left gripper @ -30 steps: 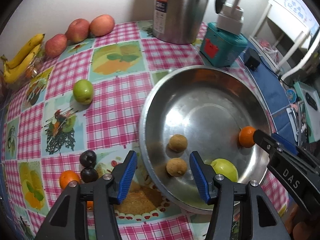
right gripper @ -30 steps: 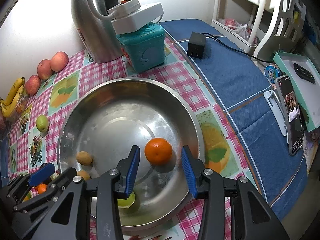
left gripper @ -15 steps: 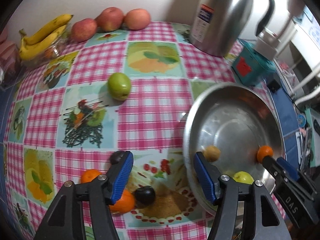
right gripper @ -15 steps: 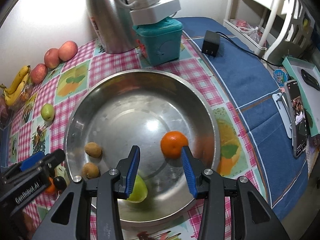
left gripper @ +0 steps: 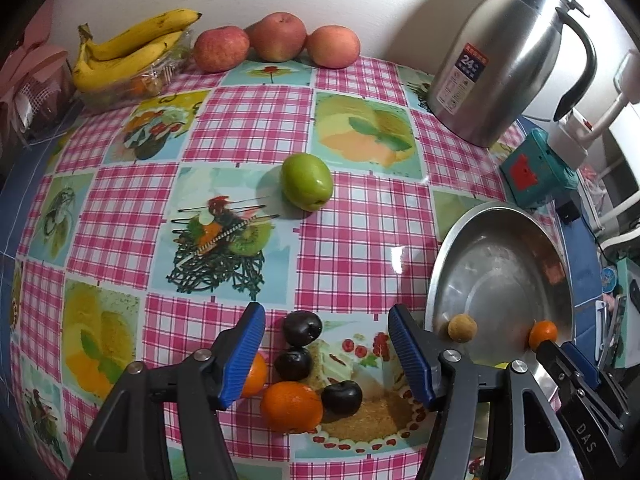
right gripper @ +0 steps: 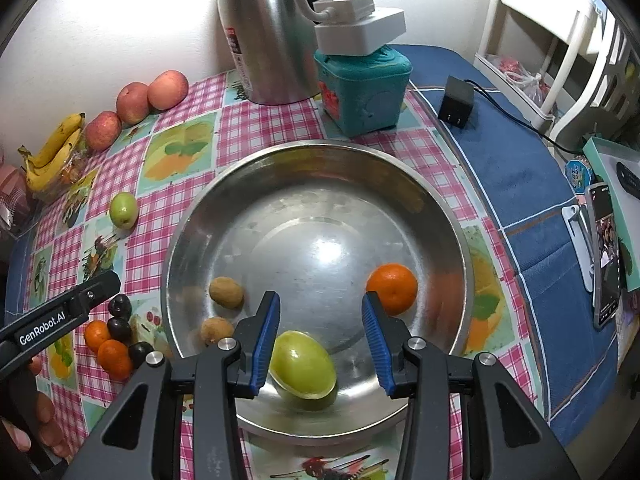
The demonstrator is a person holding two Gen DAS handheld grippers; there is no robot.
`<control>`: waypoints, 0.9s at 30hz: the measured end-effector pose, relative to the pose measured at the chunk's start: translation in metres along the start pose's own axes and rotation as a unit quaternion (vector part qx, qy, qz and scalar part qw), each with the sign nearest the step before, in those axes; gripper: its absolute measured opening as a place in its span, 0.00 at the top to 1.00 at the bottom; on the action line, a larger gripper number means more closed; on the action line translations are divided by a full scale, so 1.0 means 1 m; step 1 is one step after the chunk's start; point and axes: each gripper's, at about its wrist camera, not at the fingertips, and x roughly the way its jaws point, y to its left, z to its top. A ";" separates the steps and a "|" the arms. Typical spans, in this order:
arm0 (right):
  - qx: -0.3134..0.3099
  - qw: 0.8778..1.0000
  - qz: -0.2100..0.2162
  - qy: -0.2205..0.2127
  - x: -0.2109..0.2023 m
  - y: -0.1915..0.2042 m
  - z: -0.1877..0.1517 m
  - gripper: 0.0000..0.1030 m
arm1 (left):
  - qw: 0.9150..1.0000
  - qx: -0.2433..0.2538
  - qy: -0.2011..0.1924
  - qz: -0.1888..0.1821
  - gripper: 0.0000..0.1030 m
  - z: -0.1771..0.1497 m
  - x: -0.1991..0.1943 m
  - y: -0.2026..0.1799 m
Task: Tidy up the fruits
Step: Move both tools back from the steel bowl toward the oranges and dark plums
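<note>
- Left gripper (left gripper: 326,350): jaws spread wide, nothing held, hovering over a loose cluster of fruit on the tablecloth (left gripper: 248,128).
- Between its fingers, nearest first: orange (left gripper: 291,406) with a dark plum (left gripper: 342,397) touching its right side; a second plum (left gripper: 293,364); a third plum (left gripper: 302,329) just past the fingertips. Another orange (left gripper: 253,375) sits half hidden behind the left finger.
- Step in hand, as judged: pick one piece from this cluster for the steel bowl (left gripper: 440,272) to the right. Centre on a single fruit, lower the fingers on its free sides so the neighbours are not nudged, and close gently; plums bruise and roll.
- Right gripper (right gripper: 320,334): jaws apart, empty, above the bowl's near side.
- In the bowl: green fruit (right gripper: 302,364) between the right fingers; two small brown fruits (right gripper: 226,292) left; an orange (right gripper: 392,283) right.
- Farther ahead of the left gripper: green apple (left gripper: 306,187) alone mid-table.
- Farthest, at the wall: three red apples (left gripper: 278,36), bananas (left gripper: 128,52), steel jug (left gripper: 500,64).
</note>
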 end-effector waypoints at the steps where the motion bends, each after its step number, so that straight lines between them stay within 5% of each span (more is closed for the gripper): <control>1: -0.001 1.000 0.000 0.000 0.000 0.001 0.000 0.58 | 1.000 -0.001 0.000 0.000 0.34 0.000 0.000 0.001; 15: 0.001 1.000 -0.001 0.011 0.006 0.000 0.000 0.58 | 1.000 0.000 0.004 0.004 0.30 -0.002 0.002 0.002; 17: 0.000 1.000 -0.003 0.015 0.008 0.000 -0.001 0.56 | 1.000 0.002 0.006 0.010 0.19 -0.002 0.003 0.003; 20: 0.002 1.000 -0.008 0.022 0.011 0.000 -0.001 0.43 | 1.000 0.006 0.005 0.029 0.01 -0.003 0.006 0.003; 22: 0.003 1.000 -0.008 0.023 0.012 -0.001 -0.002 0.30 | 0.999 0.009 0.005 0.040 0.01 -0.003 0.007 0.004; 27: -0.001 1.000 -0.016 0.024 0.013 0.000 -0.002 0.24 | 0.999 0.013 0.008 0.052 0.00 -0.004 0.011 0.007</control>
